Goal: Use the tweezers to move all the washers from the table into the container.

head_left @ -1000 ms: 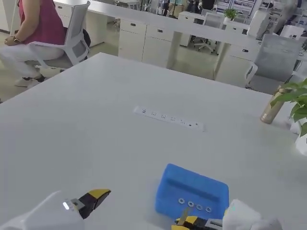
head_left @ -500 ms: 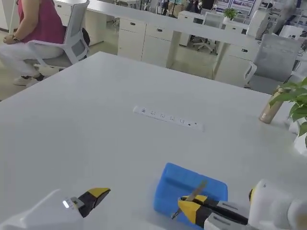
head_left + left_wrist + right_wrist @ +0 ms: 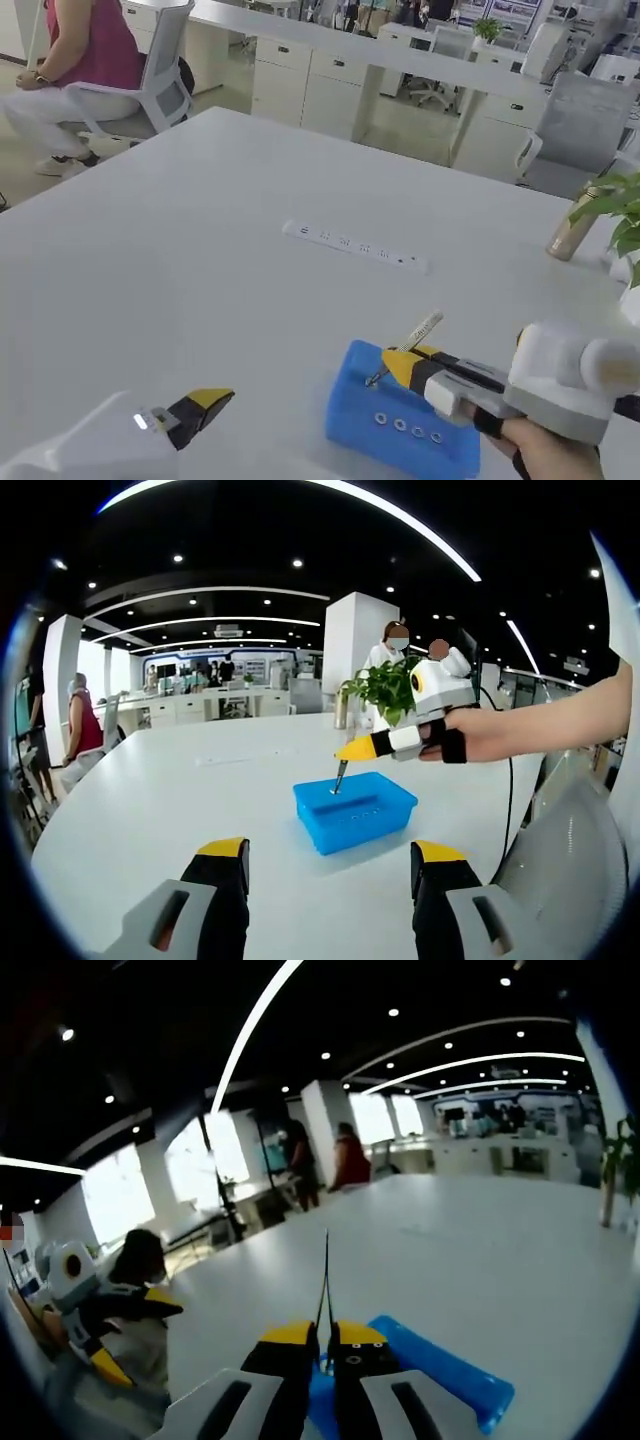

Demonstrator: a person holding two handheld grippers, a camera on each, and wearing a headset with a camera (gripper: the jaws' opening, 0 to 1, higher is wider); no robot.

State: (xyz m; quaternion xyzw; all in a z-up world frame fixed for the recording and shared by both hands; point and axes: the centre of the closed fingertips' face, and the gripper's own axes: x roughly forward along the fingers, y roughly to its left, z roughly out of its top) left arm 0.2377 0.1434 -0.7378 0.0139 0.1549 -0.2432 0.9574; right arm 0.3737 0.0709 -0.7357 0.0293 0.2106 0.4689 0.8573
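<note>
A blue container (image 3: 352,412) stands near the table's front edge with several washers (image 3: 400,425) in a row inside it. My right gripper (image 3: 392,364) hovers over the container's far left part, shut on the tweezers (image 3: 425,327), whose tip points down at the rim. In the right gripper view the jaws (image 3: 324,1335) pinch the thin tweezers (image 3: 324,1270) above the container (image 3: 445,1372). My left gripper (image 3: 207,404) rests low at the left, open (image 3: 330,852) and holding nothing. It faces the container (image 3: 355,808) and the right gripper (image 3: 372,746).
A white power strip (image 3: 355,247) lies flat in the table's middle. A bronze bottle (image 3: 568,232) and a leafy plant (image 3: 612,212) stand at the right edge. A person sits in a chair (image 3: 160,75) beyond the far left corner.
My right gripper has risen from the container's near edge and moved away from me over its far left part, carrying the tweezers. The left gripper has stayed put.
</note>
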